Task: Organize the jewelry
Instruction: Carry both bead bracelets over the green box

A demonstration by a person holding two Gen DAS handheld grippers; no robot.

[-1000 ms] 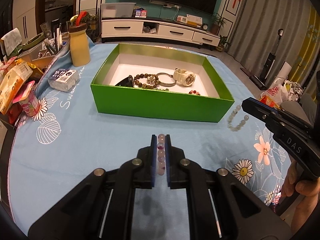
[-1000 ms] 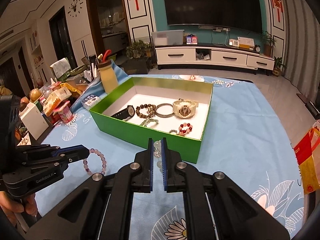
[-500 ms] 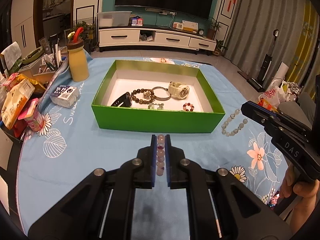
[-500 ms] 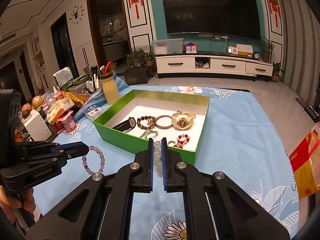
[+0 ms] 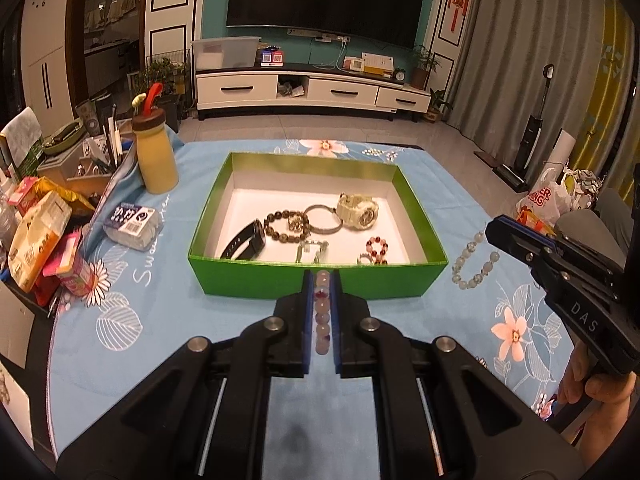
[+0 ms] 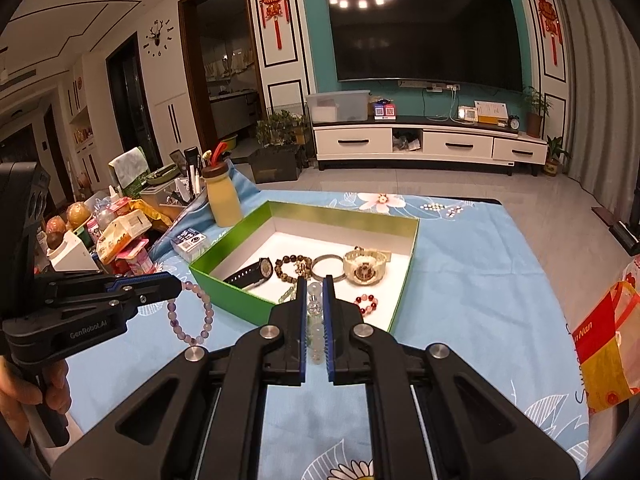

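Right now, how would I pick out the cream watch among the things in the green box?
Find the green box on the blue flowered tablecloth. Inside, along the back row at the right end, lies the cream watch, beside a thin metal bangle. It is the only pale, chunky piece; the other watch is black.

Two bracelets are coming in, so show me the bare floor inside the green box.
In the green cardboard box, the white floor is bare along the far wall and the right wall beyond the cream watch. The near middle is crowded: black watch, brown bead bracelet, red bead bracelet.
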